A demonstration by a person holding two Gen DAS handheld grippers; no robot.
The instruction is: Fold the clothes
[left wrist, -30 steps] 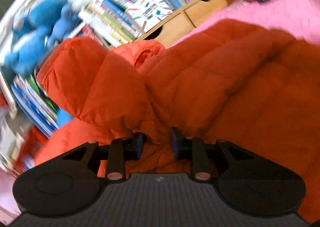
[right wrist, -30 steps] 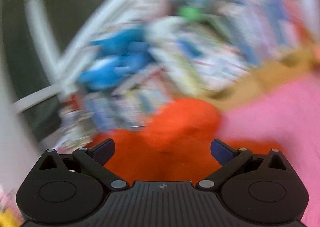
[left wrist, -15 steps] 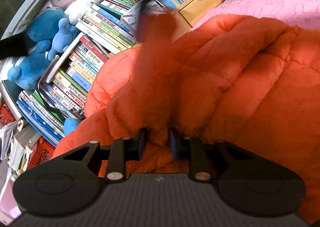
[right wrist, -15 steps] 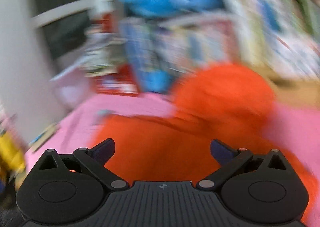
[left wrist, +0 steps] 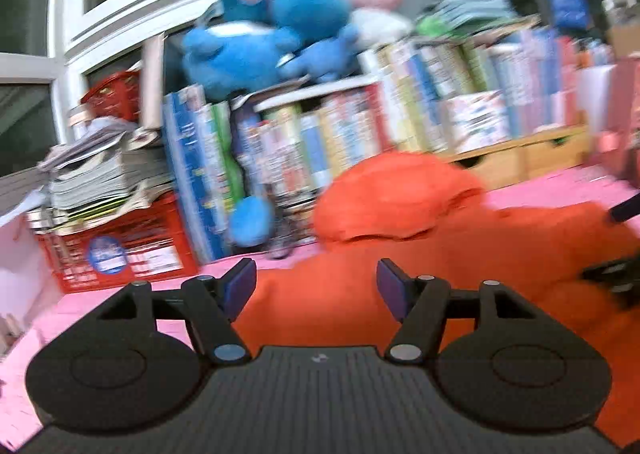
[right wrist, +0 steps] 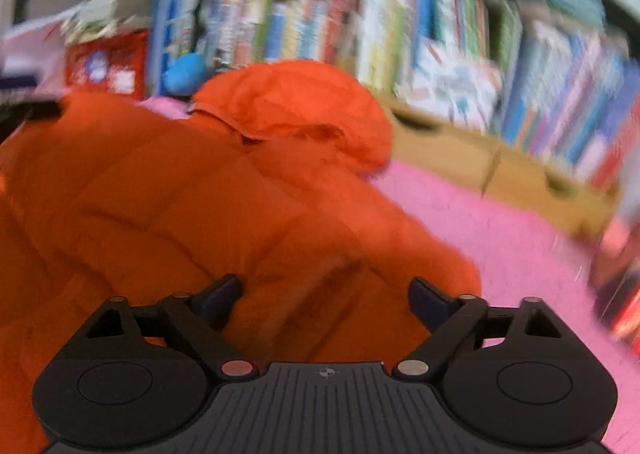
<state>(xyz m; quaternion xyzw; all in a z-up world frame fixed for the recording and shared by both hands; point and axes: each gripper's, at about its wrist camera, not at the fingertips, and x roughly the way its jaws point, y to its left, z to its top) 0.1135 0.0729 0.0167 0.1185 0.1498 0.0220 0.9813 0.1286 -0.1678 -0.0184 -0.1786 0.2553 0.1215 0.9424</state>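
An orange puffer jacket (left wrist: 500, 254) lies on a pink bedspread (left wrist: 100, 306), its hood (left wrist: 396, 193) towards the bookshelf. In the right wrist view the jacket (right wrist: 160, 205) fills the left and middle, with the hood (right wrist: 296, 105) at the far end. My left gripper (left wrist: 316, 286) is open and empty above the jacket's left edge. My right gripper (right wrist: 324, 298) is open and empty just above the jacket's near right part. Both views are blurred by motion.
A bookshelf (left wrist: 400, 117) full of books stands behind the bed, with blue plush toys (left wrist: 272, 37) on top. A red crate (left wrist: 116, 246) under stacked magazines is at the left. Wooden drawers (right wrist: 500, 169) line the shelf's base. Pink bedspread (right wrist: 500, 238) shows right of the jacket.
My left gripper has let go of the jacket fold, opened and pulled back to the jacket's left edge. My right gripper has stayed open and swung over the jacket.
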